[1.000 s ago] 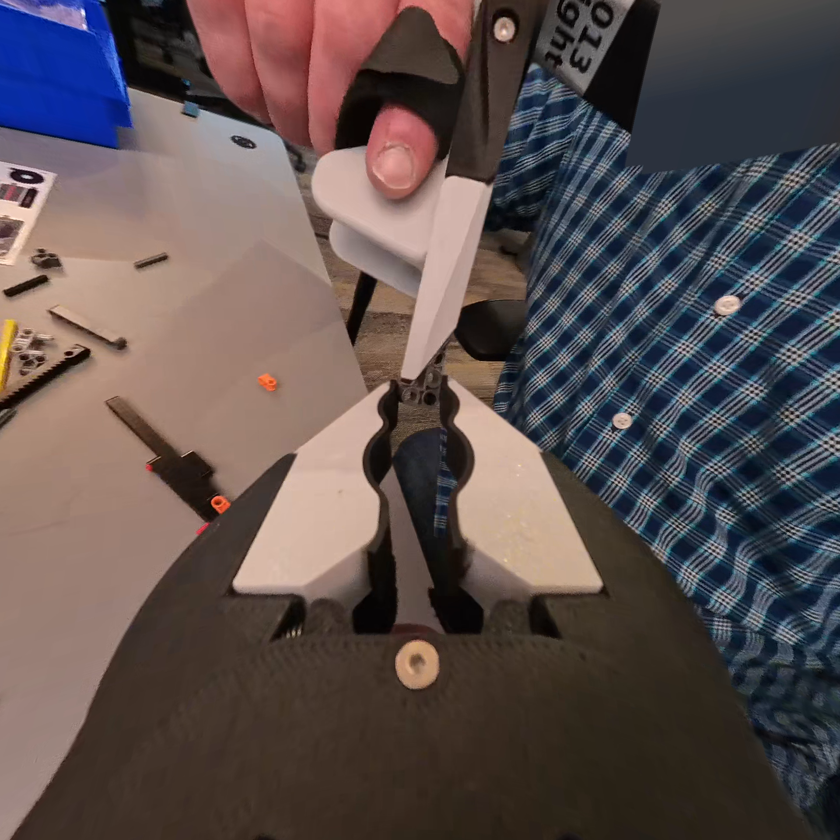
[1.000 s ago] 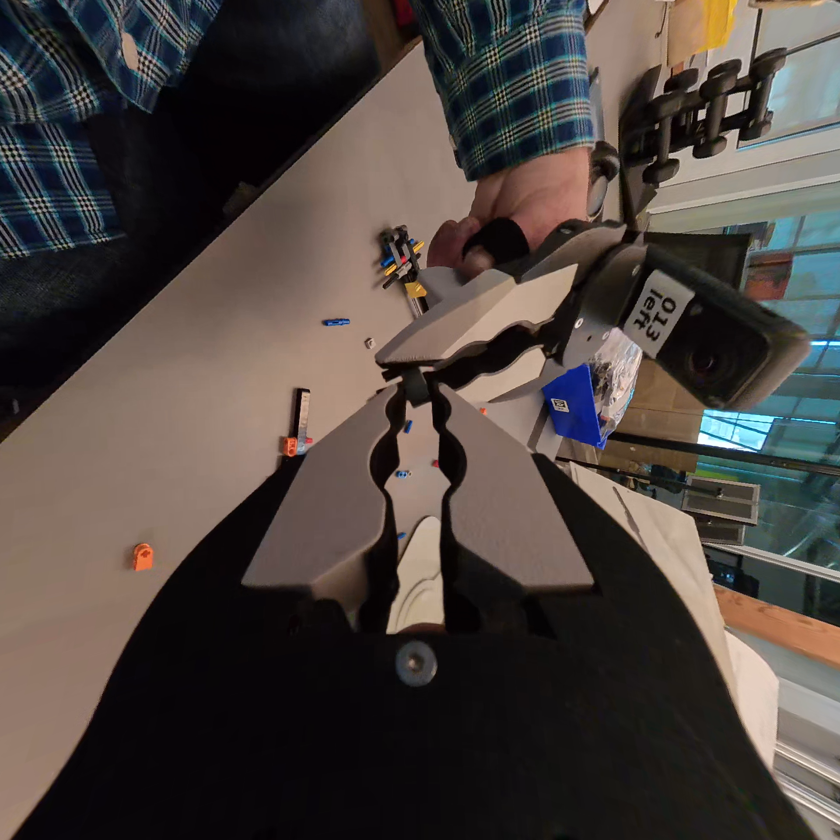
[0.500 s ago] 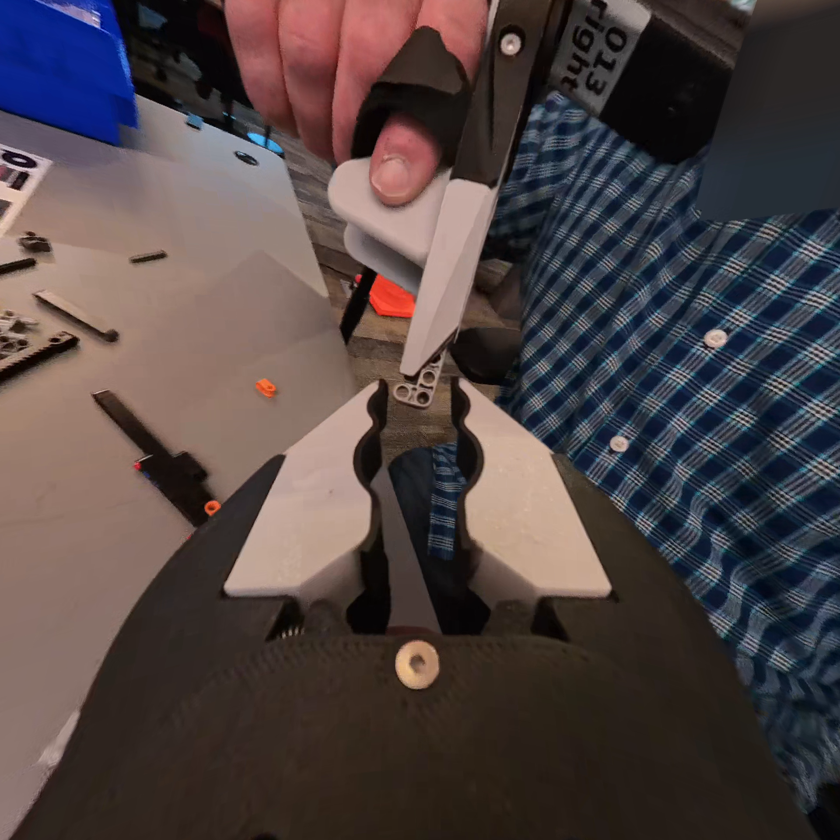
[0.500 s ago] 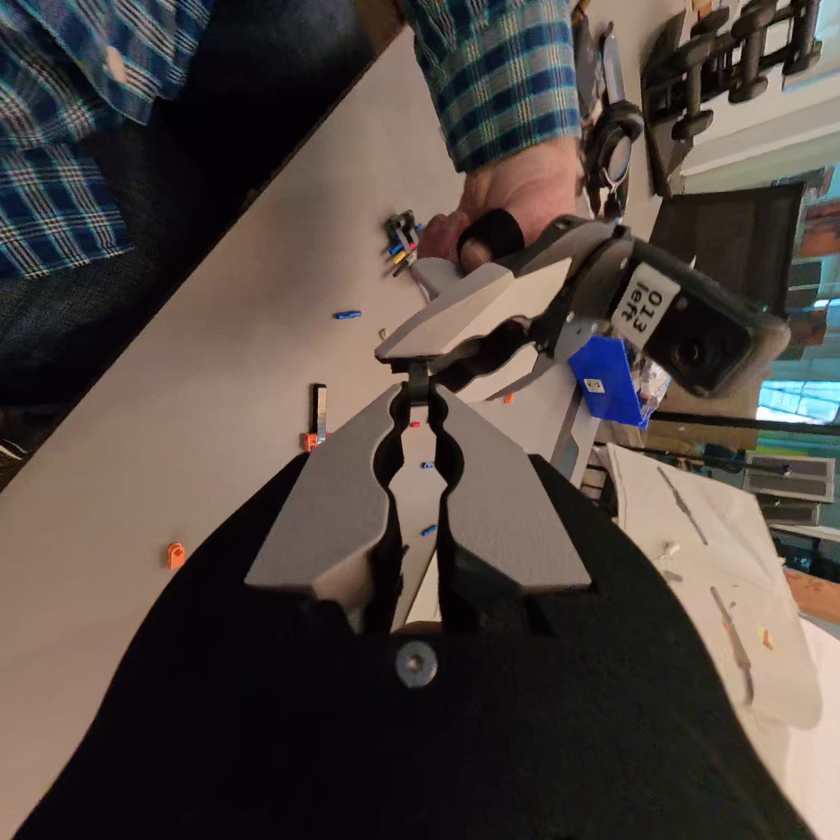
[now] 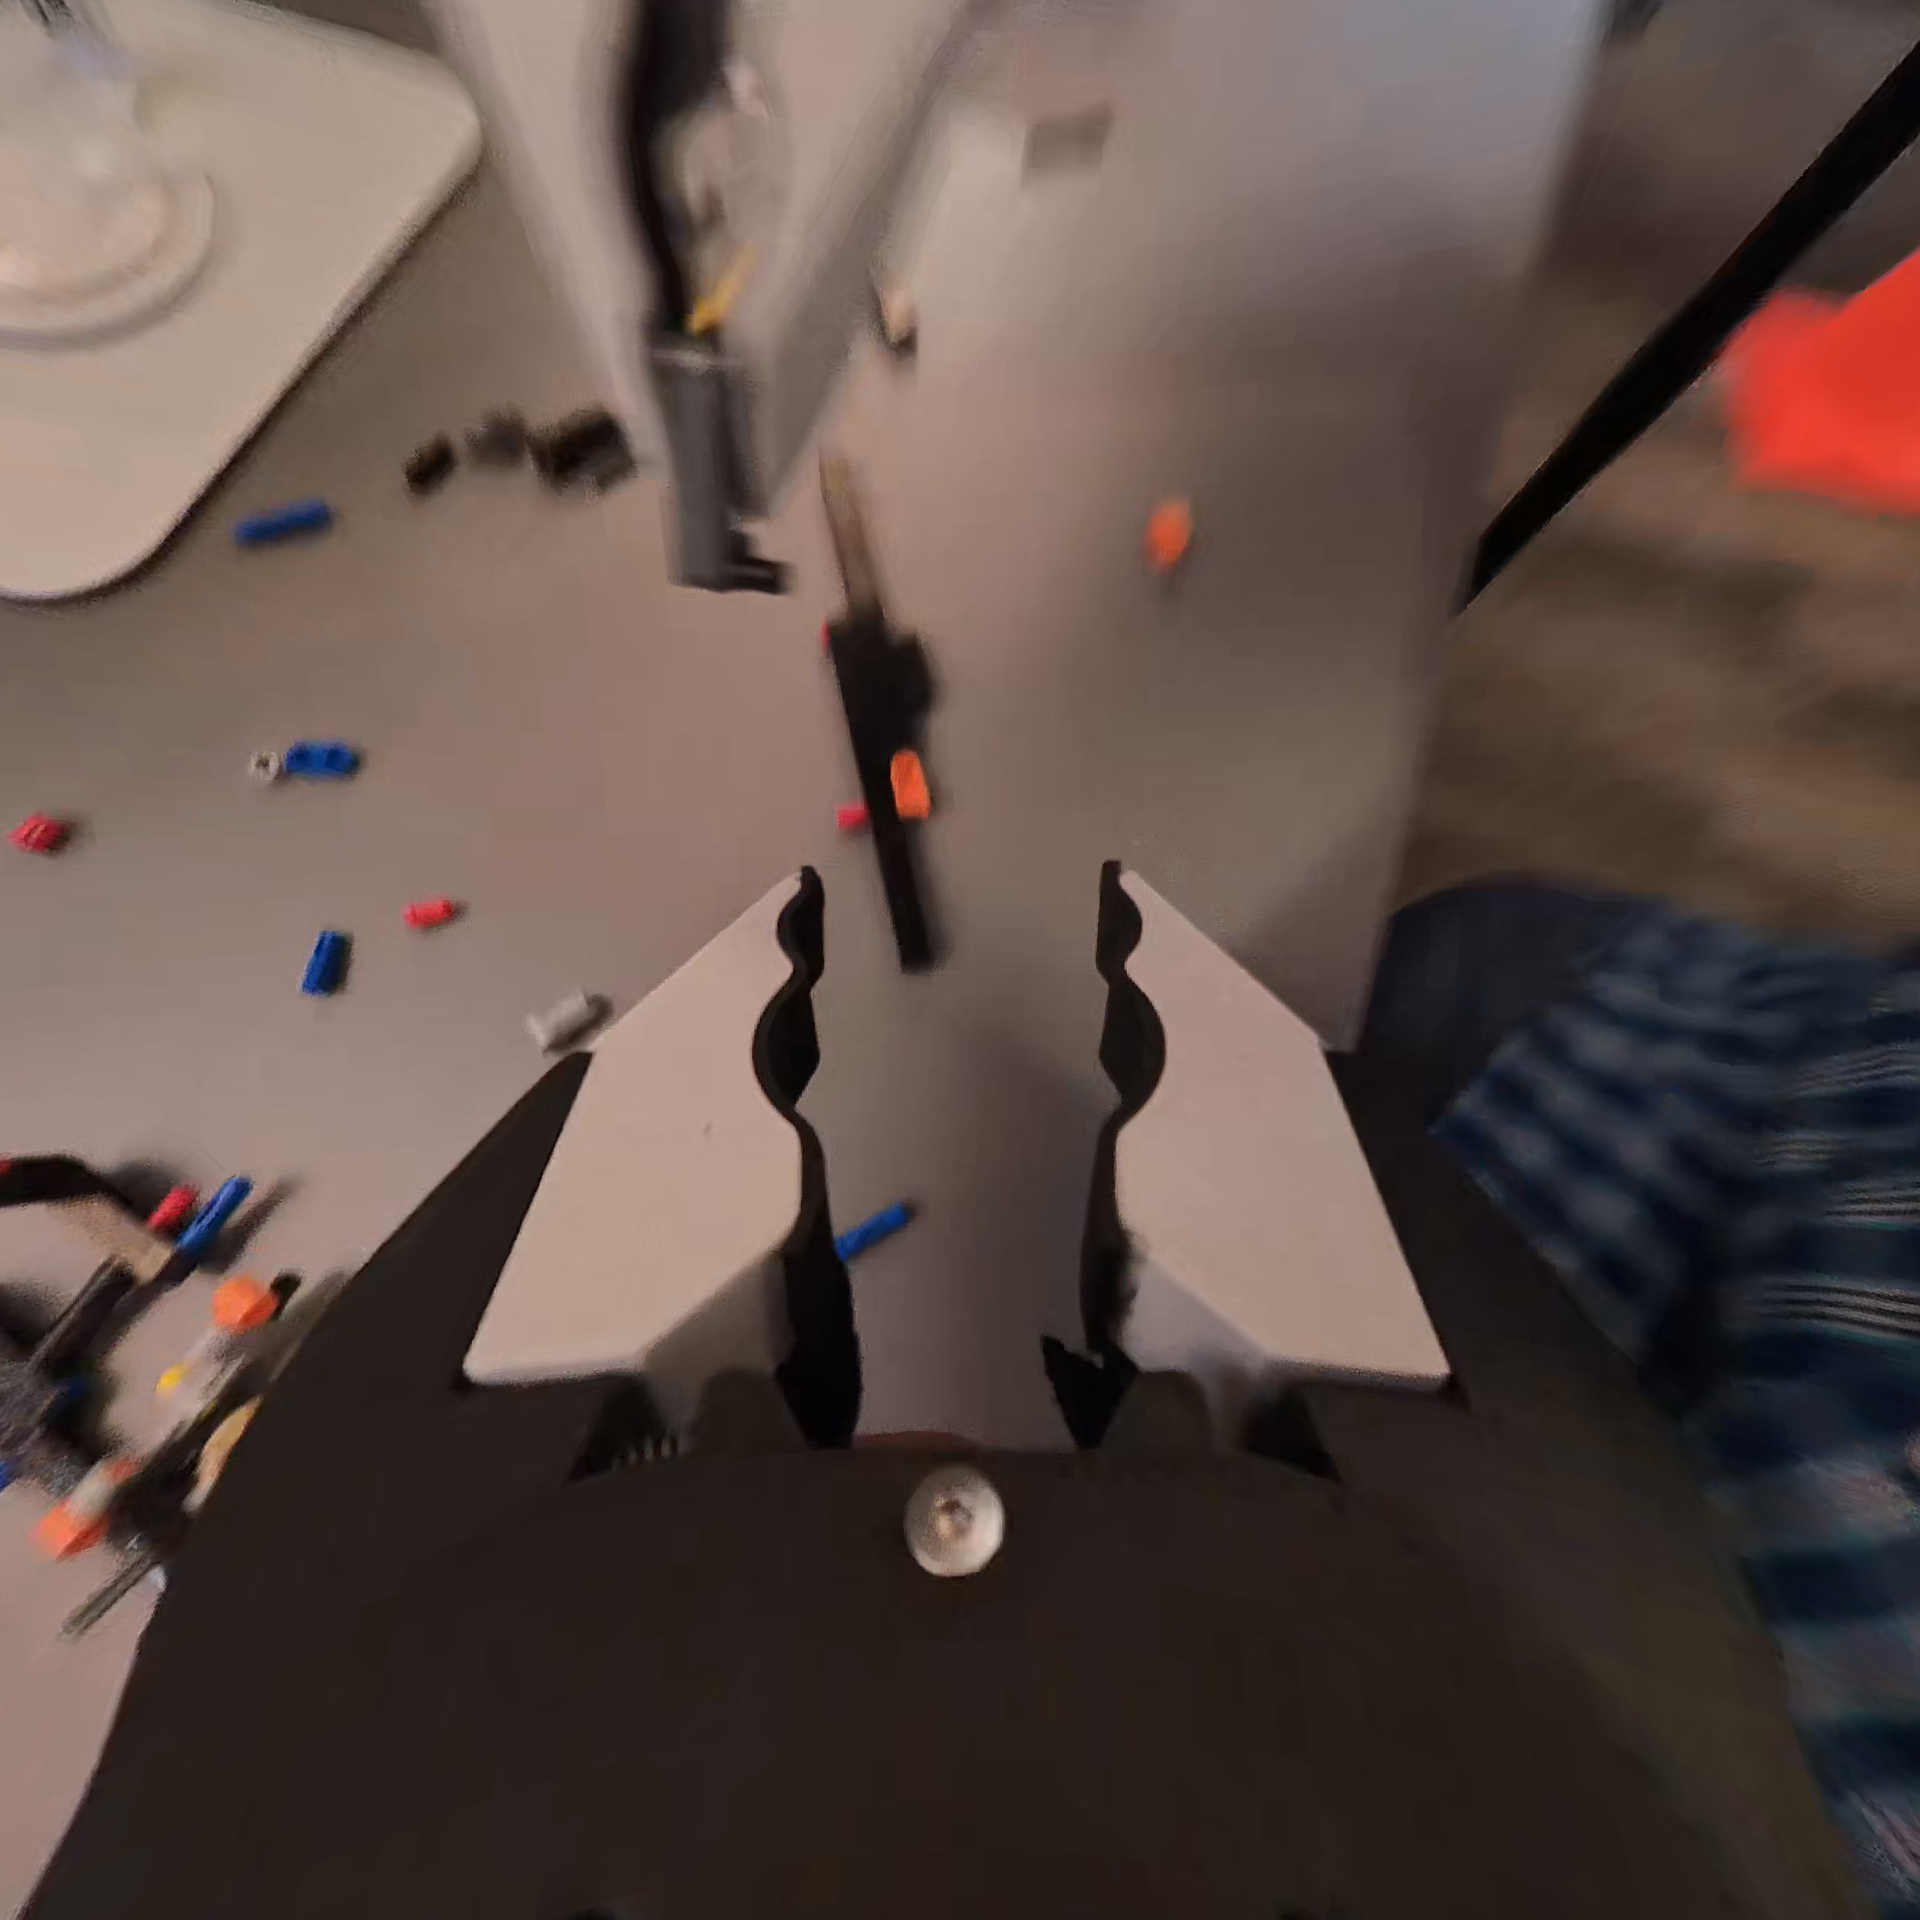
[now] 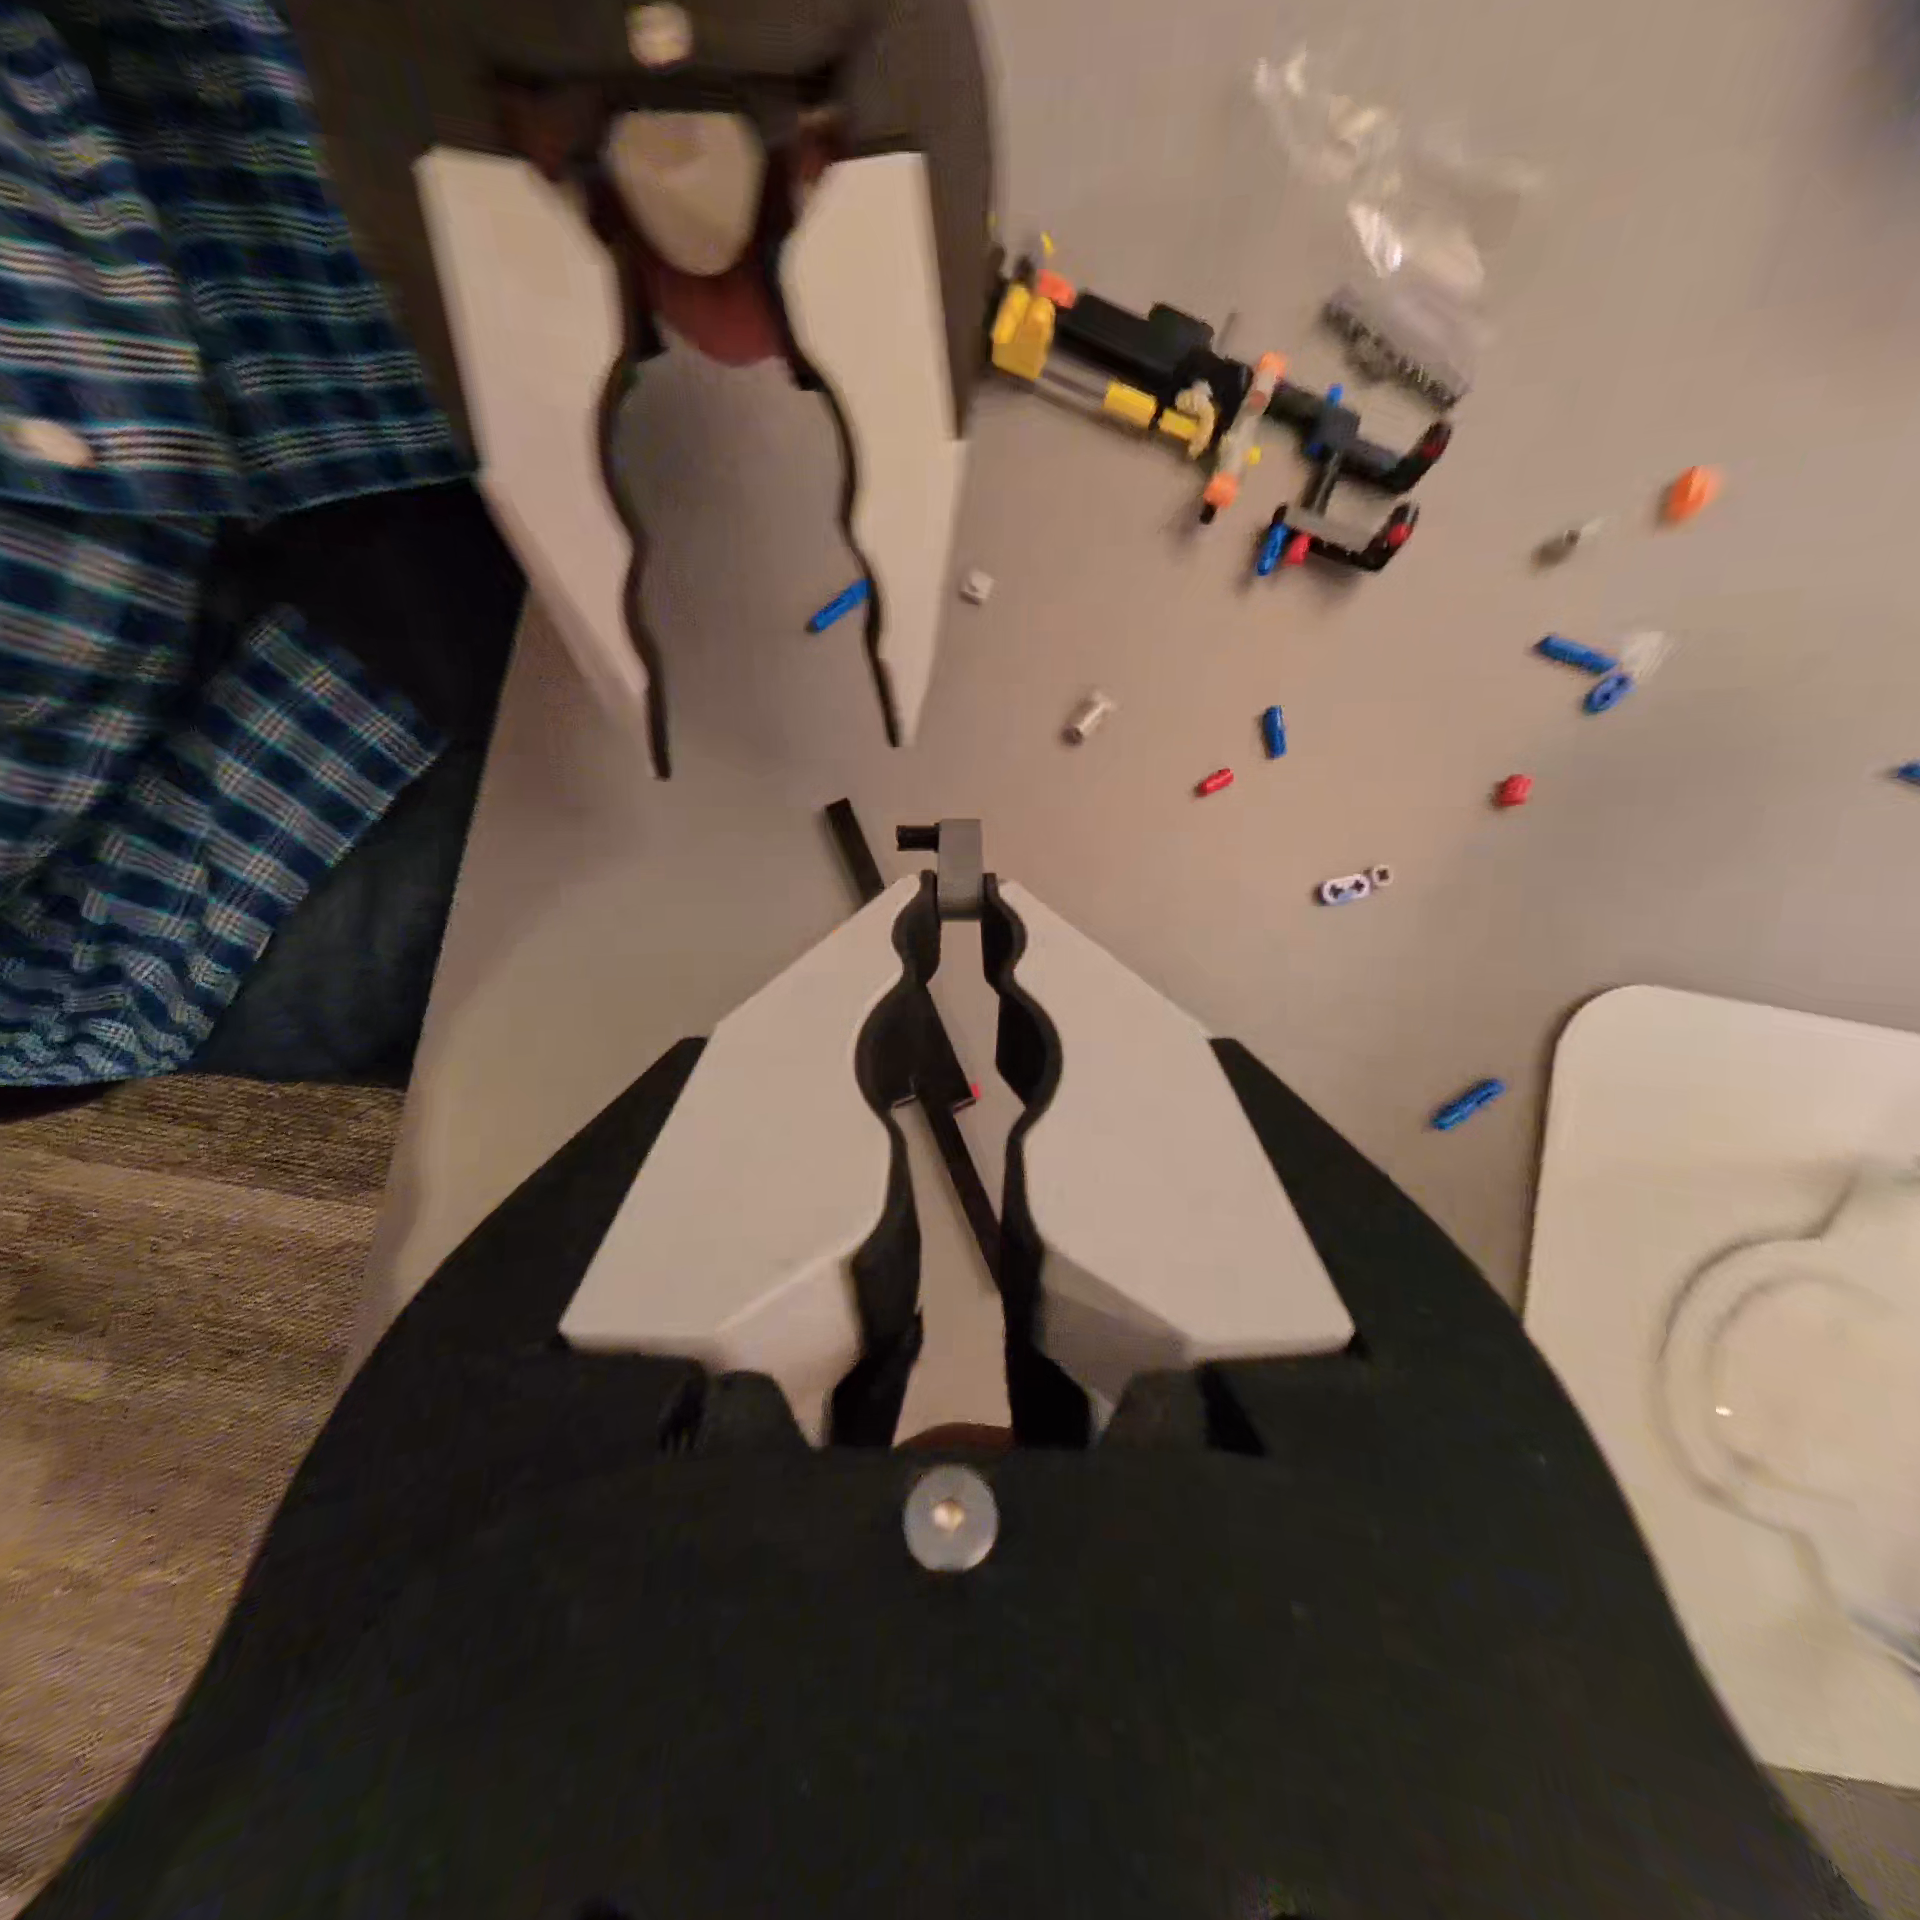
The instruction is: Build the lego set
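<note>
Left tool [image 5: 954,883] now apart, seemingly empty; grey piece [image 6: 958,868] with right tool [image 6: 954,902].

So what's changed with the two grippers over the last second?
The left gripper let go of the small grey piece and now stands open. Both grippers swung down from mid-air to face the table. The right gripper stays shut on the grey piece.

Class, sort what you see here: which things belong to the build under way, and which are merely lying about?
In hand:
right tongs gripping grey piece
left tongs, open
black beam
part-built model

Lying about:
white tray
plastic bag
</note>
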`<act>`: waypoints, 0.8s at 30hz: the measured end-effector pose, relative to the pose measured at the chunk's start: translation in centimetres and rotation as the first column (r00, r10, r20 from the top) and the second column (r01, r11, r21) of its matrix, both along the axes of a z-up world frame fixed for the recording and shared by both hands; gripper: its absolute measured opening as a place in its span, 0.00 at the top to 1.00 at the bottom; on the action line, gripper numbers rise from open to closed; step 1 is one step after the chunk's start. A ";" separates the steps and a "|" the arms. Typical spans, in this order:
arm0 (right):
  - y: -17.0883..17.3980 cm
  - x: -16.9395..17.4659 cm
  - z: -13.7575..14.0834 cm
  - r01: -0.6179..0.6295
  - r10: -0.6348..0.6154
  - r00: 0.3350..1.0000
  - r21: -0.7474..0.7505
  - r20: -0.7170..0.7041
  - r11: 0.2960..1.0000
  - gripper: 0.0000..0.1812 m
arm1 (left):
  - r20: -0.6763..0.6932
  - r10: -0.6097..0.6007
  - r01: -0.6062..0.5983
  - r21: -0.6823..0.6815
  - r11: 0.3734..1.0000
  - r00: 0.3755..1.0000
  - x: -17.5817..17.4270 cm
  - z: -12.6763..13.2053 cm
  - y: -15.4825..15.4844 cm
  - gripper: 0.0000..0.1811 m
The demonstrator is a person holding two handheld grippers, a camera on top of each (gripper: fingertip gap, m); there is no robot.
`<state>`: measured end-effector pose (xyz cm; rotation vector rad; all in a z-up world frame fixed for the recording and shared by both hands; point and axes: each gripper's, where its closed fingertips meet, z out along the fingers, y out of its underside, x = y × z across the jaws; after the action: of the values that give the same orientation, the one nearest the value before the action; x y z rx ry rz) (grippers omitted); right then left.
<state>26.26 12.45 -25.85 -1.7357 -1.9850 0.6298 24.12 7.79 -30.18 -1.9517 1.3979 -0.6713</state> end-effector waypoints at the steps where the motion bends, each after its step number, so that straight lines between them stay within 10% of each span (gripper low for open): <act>1: 0.2 -0.1 -0.9 0.010 -0.009 0.999 -0.038 0.037 0.999 0.98 | -0.056 0.002 0.000 0.035 0.999 0.998 -0.1 -0.8 -0.2 0.72; 11: -0.2 -0.3 -6.0 0.019 0.046 0.945 -0.196 0.325 0.980 0.98 | -0.241 0.100 -0.057 0.179 0.982 0.965 0.2 -4.1 1.0 0.81; 24: 0.0 -0.3 -8.6 -0.198 0.176 0.877 0.003 0.447 0.980 0.97 | -0.275 0.102 -0.046 0.203 0.978 0.956 0.5 -5.2 1.8 0.97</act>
<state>25.98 12.43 -34.49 -1.7906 -2.4787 0.2458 24.58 9.58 -35.35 -1.9865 1.4873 -0.2125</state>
